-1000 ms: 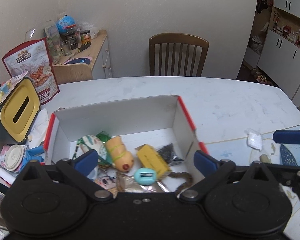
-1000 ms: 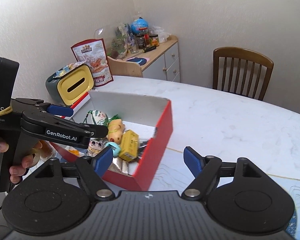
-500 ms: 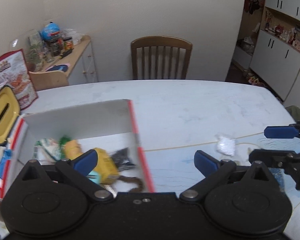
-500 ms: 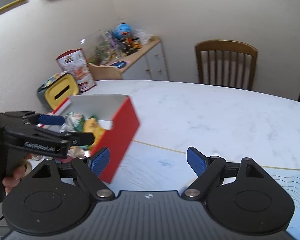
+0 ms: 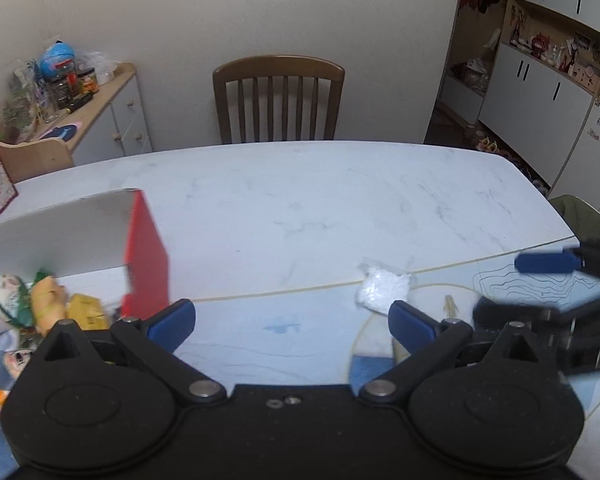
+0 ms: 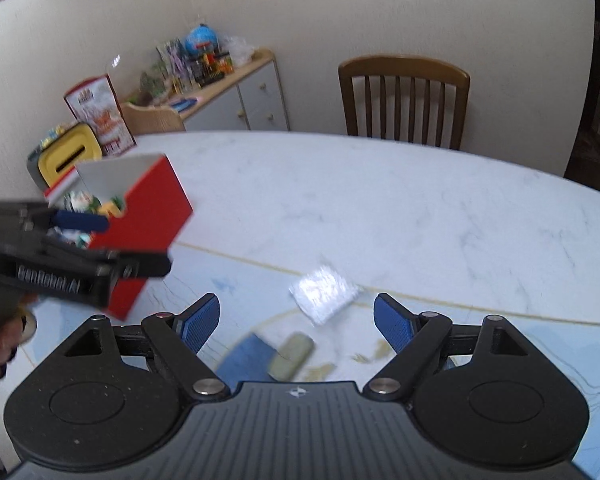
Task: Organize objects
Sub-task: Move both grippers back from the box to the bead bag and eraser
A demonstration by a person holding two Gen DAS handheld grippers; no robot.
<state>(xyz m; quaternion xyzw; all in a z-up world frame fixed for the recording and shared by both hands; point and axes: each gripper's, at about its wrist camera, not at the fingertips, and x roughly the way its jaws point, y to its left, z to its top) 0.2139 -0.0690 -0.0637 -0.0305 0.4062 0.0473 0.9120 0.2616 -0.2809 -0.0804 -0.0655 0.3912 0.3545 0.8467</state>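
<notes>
Here, both hand-held grippers, left [image 5: 290, 318] and right [image 6: 296, 320], hang open and empty above the surface [image 6: 380, 200]. A small white packet [image 6: 324, 288] lies at twelve o'clock of the right one; the red box [image 6: 148, 216] sits at ten o'clock. Likely next: lower, pinch the packet.

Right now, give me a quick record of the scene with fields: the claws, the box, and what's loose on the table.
left claw: open, empty
right claw: open, empty
red box: on table, left side, holds assorted small items
white packet: loose on table, ahead of right claw
greenish oblong item: loose, nearer than the packet, blurred
table: white marble top
chair: at far side
</notes>
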